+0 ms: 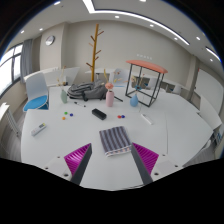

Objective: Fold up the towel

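Gripper view: white counter [170, 125] in a bright room, tongs [112, 157] low over its near edge, spread wide apart, holding nothing, purple pads [78, 156] facing inward. Between the fingers and just ahead of them, a small striped towel [114, 140], grey and white, flat on the counter, seemingly already doubled into a thick rectangle, untouched at either side. Probably light, soft and limp: likely to sag and drape once lifted, to slide easily on the smooth top, not fragile. Best taken at a near corner or along the near edge, pinching all layers together, then drawn over toward the far edge; a grip in the middle likely to bunch it. Beyond the towel, well apart from it, a row of bottles: a pink one [110, 95], a bluish one [134, 100] beside it, a pale one [64, 96] further left; contents not discernible. Small loose things scattered over the counter, among them a dark block [99, 114] and a white stick-like piece [147, 119]. Further back, a wooden coat stand [96, 50], a blue chair [37, 91], a red-topped frame stool [145, 78].
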